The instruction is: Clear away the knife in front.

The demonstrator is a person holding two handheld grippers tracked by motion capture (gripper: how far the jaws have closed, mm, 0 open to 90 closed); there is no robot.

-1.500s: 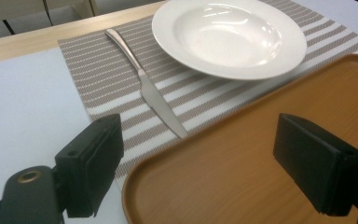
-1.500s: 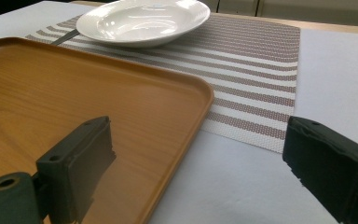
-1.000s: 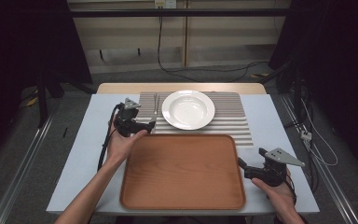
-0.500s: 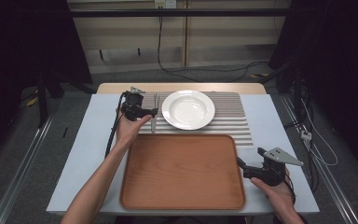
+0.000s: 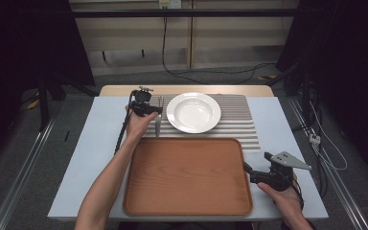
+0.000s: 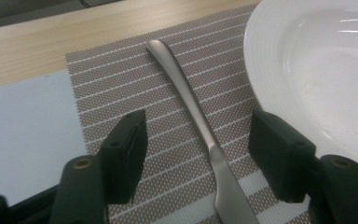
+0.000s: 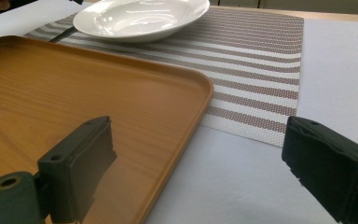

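Observation:
A silver utensil lies on the striped placemat just left of the white plate. My left gripper is open and hovers over it. In the left gripper view the utensil's handle runs between the two black jaws of the left gripper, with the plate's rim to the right. My right gripper is open at the right edge of the wooden tray. In the right gripper view the right gripper has one jaw over the tray's rim and the other over the table.
The tray holds nothing and fills the near middle of the light blue table top. A bare wooden strip runs along the far edge. Cables trail on the floor beyond. The placemat reaches behind the tray's far right corner.
My left gripper has moved away from me and to the right, from the tray's far left corner up to the utensil beside the plate. The right gripper has barely moved.

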